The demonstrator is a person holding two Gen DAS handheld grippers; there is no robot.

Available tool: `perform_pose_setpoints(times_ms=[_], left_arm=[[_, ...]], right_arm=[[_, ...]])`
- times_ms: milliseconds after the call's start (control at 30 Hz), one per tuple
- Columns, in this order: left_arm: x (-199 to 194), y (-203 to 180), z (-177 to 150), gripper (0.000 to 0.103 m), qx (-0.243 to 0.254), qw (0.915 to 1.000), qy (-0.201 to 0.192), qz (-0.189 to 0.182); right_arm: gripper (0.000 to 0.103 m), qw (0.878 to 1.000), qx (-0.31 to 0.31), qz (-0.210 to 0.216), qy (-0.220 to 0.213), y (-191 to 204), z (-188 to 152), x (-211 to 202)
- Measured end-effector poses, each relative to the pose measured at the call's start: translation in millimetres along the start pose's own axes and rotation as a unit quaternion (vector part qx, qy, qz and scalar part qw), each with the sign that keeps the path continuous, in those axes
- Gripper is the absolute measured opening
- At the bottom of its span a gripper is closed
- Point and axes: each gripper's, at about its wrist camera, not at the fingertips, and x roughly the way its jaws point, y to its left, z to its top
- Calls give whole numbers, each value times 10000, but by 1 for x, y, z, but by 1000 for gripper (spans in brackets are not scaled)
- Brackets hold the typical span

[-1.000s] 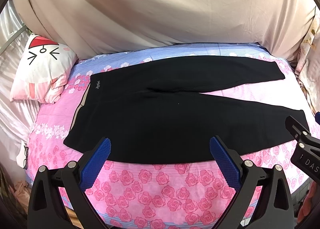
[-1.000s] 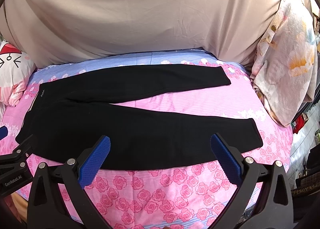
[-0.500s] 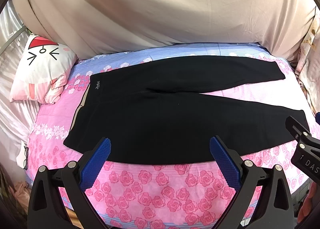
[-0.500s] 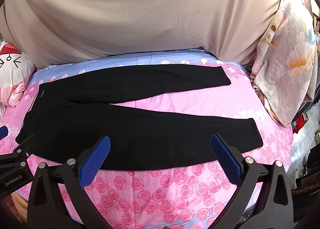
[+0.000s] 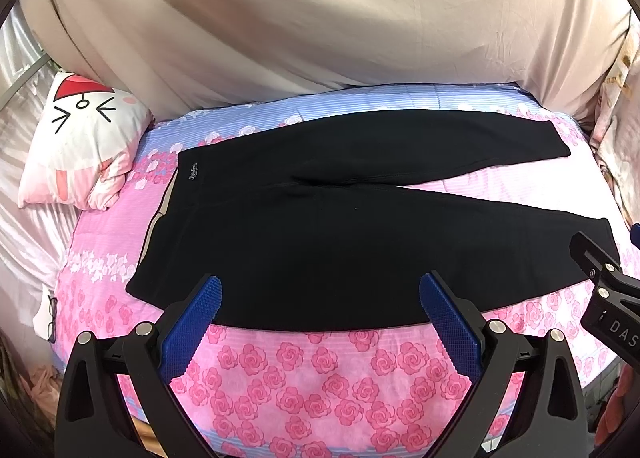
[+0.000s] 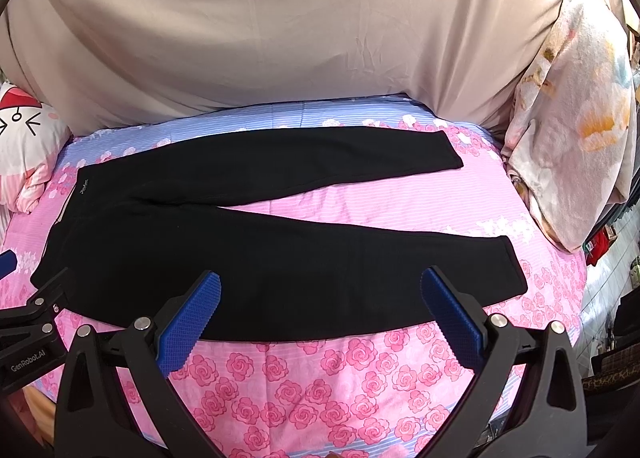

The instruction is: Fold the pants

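A pair of black pants (image 5: 340, 225) lies spread flat on a bed (image 5: 320, 370) covered in a pink rose-print sheet, waistband toward the cartoon-face pillow (image 5: 80, 145) at the left and the two legs fanned apart toward the right, with no fold yet made. The left hand-held gripper (image 5: 320, 298) and the right hand-held gripper (image 6: 320, 294) both hover over the near edge of the garment, jaws spread wide and grasping nothing (each tool's side pokes into the other's view). The work appears to stand at its opening step, and the likely next move calls for each gripper to descend onto the near leg, one by the waistband and one by the cuff, pinch the fabric and carry it over onto the far leg. Compared with the pictures from a second before, nothing has shifted: pants, bedding and both grippers sit exactly as they did.
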Motion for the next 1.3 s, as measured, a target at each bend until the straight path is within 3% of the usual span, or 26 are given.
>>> perform_pose_setpoints(times_ms=[433,600,700,867,1067,1200,1300], left_arm=[[10,-2,7,98,127,9998,101,88],[18,4,9,98,193,9997,164,-67],[24,9,12,98,274,9992,174,-242],[30,17,20,98,451,9977,-199,-472],[50,13,37,98,489,9957,-585,-529],[61,-3,49,97,248,9970,-667,-320],[72,-22,57,97,230,9990,-383,24]], right_arm=[[98,9998,167,67,100,-4,0,6],[98,9999,77,60,104,-3,3,10],[98,9996,105,-240,-62,-9,9,9],[98,9942,363,-891,-484,-38,30,11],[98,9924,447,-1039,-494,-101,71,57],[98,9962,69,-867,-84,-151,108,135],[98,9979,179,-583,225,-202,138,204]])
